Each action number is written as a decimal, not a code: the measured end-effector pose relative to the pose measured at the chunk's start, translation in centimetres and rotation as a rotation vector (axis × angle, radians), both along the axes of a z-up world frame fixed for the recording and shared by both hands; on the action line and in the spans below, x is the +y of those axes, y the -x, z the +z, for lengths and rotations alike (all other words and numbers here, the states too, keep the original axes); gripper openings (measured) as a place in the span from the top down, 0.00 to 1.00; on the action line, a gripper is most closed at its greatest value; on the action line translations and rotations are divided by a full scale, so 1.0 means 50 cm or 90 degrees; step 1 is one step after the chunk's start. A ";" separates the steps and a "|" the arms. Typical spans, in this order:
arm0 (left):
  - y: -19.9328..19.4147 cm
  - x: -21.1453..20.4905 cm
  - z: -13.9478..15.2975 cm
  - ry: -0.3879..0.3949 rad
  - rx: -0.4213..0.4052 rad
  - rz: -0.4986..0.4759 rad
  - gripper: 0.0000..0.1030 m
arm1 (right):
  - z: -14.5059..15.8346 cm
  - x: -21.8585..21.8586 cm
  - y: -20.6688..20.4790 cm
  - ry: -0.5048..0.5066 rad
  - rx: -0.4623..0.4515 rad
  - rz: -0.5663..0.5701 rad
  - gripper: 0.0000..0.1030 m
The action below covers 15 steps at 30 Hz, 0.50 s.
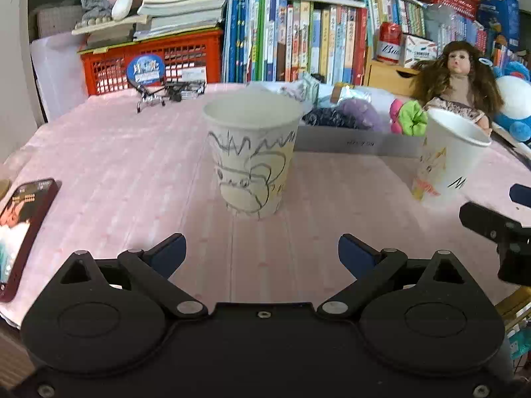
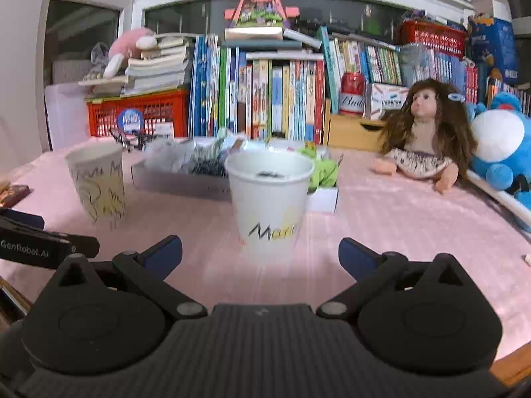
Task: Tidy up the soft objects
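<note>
Two paper cups stand upright on the pink surface, well apart. Doodle cup sits straight ahead of the left gripper, whose fingers are spread wide w/ nothing between them; cup is a bit beyond the tips, not touching. Second cup, lettered in black & yellow, stands just ahead of the right gripper, also spread wide & empty; something dark lies inside it, can't tell what. In the right view the doodle cup is off to the left, w/ part of the left gripper at the frame's left edge. Behind both cups lies a low grey box holding the soft things: dark blue & purple scrunchies, pink & green ones at its right end. Other bits at the back of the box are too blurred to name. Doll w/ long brown hair sits right of the box, a blue-white plush just beside it at the surface's edge. Phone lies flat at the left edge, screen lit. At the back: red crate, book row, red can on a small wooden drawer.
</note>
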<state>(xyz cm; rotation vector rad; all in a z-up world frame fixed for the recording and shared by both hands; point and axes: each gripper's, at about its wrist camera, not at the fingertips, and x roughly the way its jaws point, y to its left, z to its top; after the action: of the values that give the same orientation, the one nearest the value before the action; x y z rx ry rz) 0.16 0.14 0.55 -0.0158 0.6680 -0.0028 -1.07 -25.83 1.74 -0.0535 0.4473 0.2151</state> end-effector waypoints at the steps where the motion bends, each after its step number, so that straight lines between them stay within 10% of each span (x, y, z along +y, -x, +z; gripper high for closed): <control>1: -0.002 0.000 -0.006 0.000 0.004 0.003 0.05 | -0.006 0.002 0.000 0.001 0.005 0.000 0.00; 15: -0.019 -0.008 -0.036 -0.013 0.012 0.027 0.03 | -0.052 0.001 -0.027 -0.004 0.055 -0.029 0.00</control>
<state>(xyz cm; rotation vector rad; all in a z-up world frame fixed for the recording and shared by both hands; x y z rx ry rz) 1.09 -0.23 -1.23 -0.0097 0.6868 0.0452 0.30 -25.78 -0.87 -0.0281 0.5331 0.1740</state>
